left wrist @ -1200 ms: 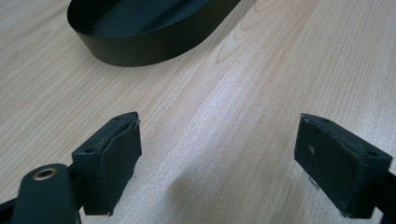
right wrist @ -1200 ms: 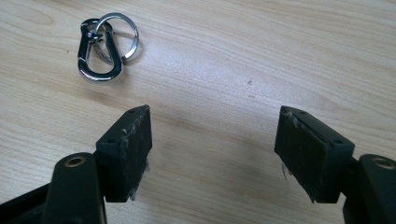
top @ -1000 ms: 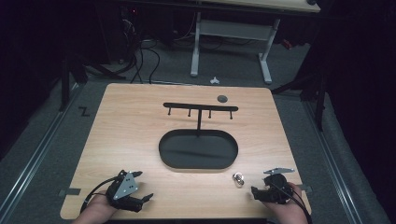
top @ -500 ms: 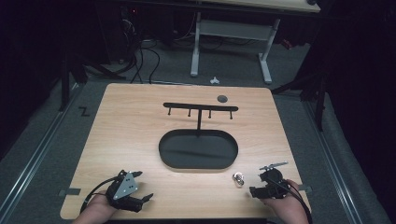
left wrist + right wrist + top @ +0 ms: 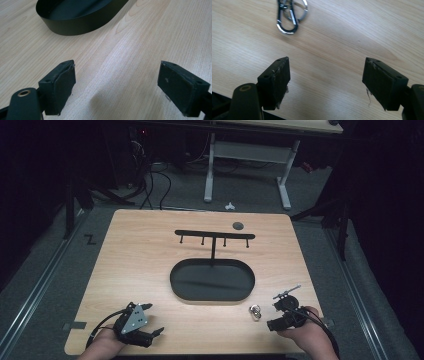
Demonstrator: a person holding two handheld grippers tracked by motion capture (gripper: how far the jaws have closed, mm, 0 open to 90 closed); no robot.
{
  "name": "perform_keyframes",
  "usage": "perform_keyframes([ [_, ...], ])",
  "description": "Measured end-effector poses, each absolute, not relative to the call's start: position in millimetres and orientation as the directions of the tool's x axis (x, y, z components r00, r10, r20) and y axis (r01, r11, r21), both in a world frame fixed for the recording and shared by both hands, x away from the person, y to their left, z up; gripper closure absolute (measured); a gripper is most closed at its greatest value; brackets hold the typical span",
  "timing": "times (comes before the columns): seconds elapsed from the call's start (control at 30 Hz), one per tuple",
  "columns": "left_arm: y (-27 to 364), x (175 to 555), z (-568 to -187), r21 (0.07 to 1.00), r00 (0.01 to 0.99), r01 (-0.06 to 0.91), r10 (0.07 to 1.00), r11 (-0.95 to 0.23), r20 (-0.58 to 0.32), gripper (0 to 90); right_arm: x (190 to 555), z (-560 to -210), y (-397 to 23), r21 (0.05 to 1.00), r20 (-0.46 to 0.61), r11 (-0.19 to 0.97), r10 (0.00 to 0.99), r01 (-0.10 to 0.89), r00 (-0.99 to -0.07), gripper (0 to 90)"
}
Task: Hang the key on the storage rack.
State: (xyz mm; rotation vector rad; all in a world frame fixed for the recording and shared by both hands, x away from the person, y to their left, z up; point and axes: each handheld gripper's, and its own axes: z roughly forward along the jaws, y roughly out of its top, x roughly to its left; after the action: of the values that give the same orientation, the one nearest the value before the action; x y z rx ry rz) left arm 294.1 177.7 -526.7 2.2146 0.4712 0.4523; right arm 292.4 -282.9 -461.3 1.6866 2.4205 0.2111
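A metal carabiner with key rings (image 5: 255,312) (image 5: 290,17) lies on the wooden table (image 5: 140,265), just right of the black oval tray (image 5: 172,282) (image 5: 80,25). My right gripper (image 5: 274,318) (image 5: 325,85) hovers near the front right corner, pointing at the carabiner from a short way off. Its jaws have just been opening and stand wide apart with bare wood between them. At the front left, my left gripper (image 5: 155,319) (image 5: 116,87) is open and holds nothing, aimed toward the tray.
A black T-shaped rack with several hooks (image 5: 214,236) stands behind the tray. A small dark disc (image 5: 238,225) lies near the table's back edge. Beyond the table are desk legs and cables on the floor.
My right gripper has lifted a little and shifted slightly toward the carabiner. The left gripper, carabiner, tray and rack have stayed put.
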Motion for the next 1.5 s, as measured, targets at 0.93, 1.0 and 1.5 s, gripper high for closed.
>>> perform_keyframes([
  [0.93, 177.8, 293.9, -526.7, 0.778, 0.867, 0.179, 0.47, -0.602, 0.165, 15.3, 316.0, -478.8, -231.6, 0.184, -0.111, 0.488, 0.873, 0.853, -0.475, 39.5],
  [1.0, 177.8, 293.9, -526.8, 0.778, 0.867, 0.178, 0.47, -0.602, 0.165, 15.3, 318.9, -480.5, -228.5, 0.173, -0.114, 0.496, 0.868, 0.851, -0.482, 42.7],
  [1.5, 177.7, 294.0, -526.8, 0.778, 0.868, 0.178, 0.468, -0.603, 0.164, 15.3, 332.3, -487.8, -225.9, 0.12, -0.131, 0.517, 0.854, 0.847, -0.503, 54.8],
])
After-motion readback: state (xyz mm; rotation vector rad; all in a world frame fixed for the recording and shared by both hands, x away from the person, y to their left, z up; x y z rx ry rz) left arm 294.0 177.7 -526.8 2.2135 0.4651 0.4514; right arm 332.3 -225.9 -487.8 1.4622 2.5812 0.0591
